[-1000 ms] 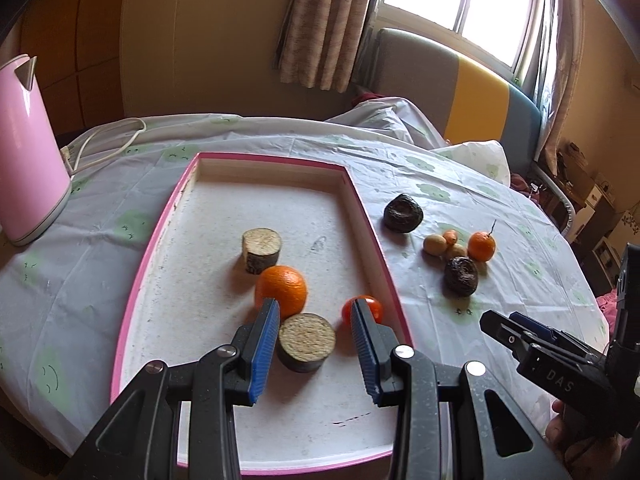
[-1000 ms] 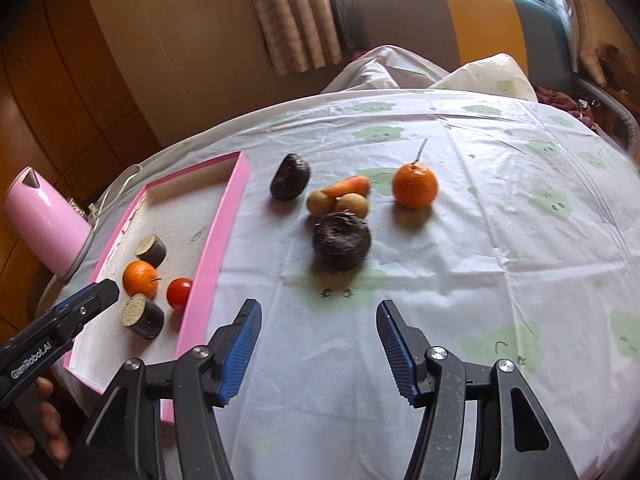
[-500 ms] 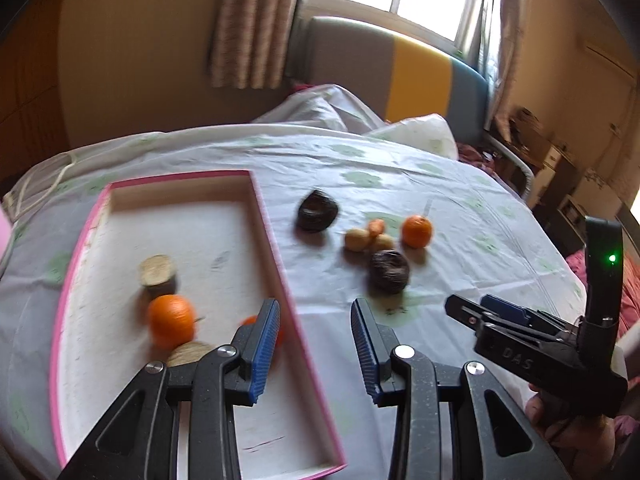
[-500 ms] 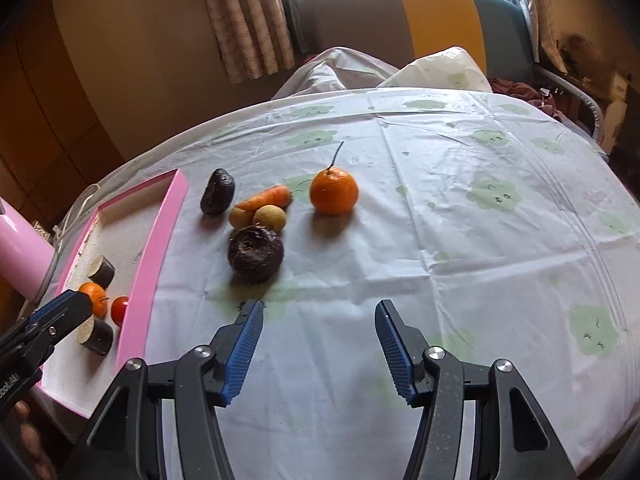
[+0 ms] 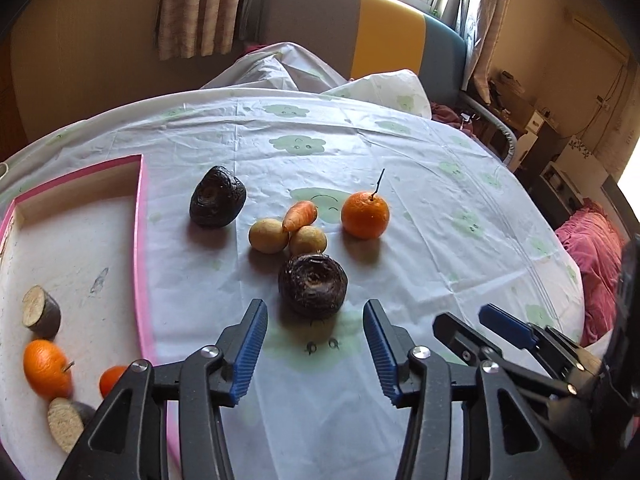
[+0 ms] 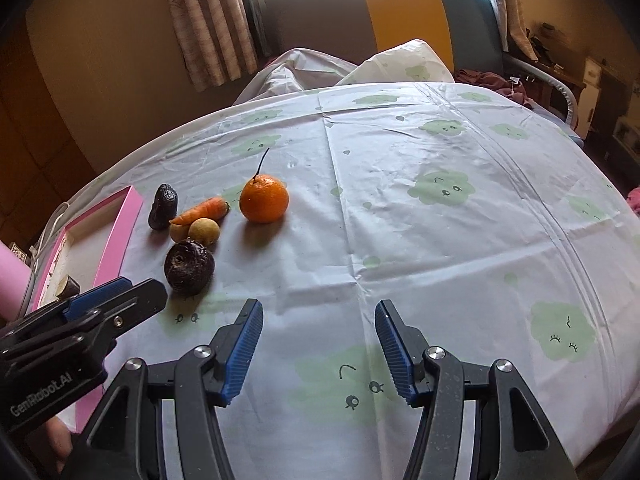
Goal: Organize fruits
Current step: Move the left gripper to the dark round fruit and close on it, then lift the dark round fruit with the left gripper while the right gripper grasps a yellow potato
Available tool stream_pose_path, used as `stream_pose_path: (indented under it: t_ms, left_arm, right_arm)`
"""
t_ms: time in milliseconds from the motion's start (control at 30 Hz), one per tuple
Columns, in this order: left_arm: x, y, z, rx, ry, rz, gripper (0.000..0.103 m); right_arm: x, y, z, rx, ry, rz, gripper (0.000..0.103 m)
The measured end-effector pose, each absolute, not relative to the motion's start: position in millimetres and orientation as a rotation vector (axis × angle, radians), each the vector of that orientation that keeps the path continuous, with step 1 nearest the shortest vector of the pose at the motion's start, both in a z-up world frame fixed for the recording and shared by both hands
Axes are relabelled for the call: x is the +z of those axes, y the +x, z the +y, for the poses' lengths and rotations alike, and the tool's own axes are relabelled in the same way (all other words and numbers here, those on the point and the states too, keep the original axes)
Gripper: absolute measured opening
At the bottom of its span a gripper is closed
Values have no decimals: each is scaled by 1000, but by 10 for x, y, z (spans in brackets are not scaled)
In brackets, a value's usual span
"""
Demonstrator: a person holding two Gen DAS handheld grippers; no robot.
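Fruits are split between the pink-rimmed tray (image 5: 138,248) and the plastic cloud-print tablecloth (image 5: 420,200).

Left wrist view: the left gripper (image 5: 316,354) has its ribbed blue pads spread and widening, nothing between them. Just past the tips at 12 o'clock sits a dark wrinkled round fruit (image 5: 313,285) with a dimple on top. Behind it are two small smooth tan fruits (image 5: 268,236), touching, with a stubby carrot (image 5: 299,214) leaning on them. At 1 o'clock is a glossy mandarin (image 5: 365,214) with a thin stem sticking up. At 11 o'clock is a second dark wrinkled fruit (image 5: 217,202), tipped on its side near the tray edge. In the tray, at 9 o'clock, are two rough cut cylinders with pale fibrous faces (image 5: 40,312), an orange (image 5: 47,369) and a small red round one (image 5: 112,378), partly hidden. The right gripper (image 5: 476,322) pokes in at 3 o'clock.

Right wrist view: the right gripper (image 6: 319,350) hangs over bare tablecloth, jaws apart and empty. The same fruit cluster sits at 10 o'clock, with the mandarin (image 6: 264,198) nearest 12. The left gripper (image 6: 120,294) shows at 9 o'clock, close to the dimpled dark fruit (image 6: 189,266).
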State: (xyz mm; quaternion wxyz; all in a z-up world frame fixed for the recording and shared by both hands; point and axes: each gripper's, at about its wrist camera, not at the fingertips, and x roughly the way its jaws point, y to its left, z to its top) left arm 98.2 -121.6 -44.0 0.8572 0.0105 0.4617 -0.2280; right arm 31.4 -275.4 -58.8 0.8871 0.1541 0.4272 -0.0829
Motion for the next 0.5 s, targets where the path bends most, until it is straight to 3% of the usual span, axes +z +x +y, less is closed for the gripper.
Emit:
stream_pose_path:
  t_ms: [367, 500]
  left_arm:
    - [-645, 1212, -1445, -403, 69, 993, 50]
    - [-662, 1119, -1413, -419, 80, 971, 45]
  right_arm:
    - [-664, 297, -2925, -187, 347, 900, 59]
    - [-671, 287, -2958, -185, 357, 895, 59]
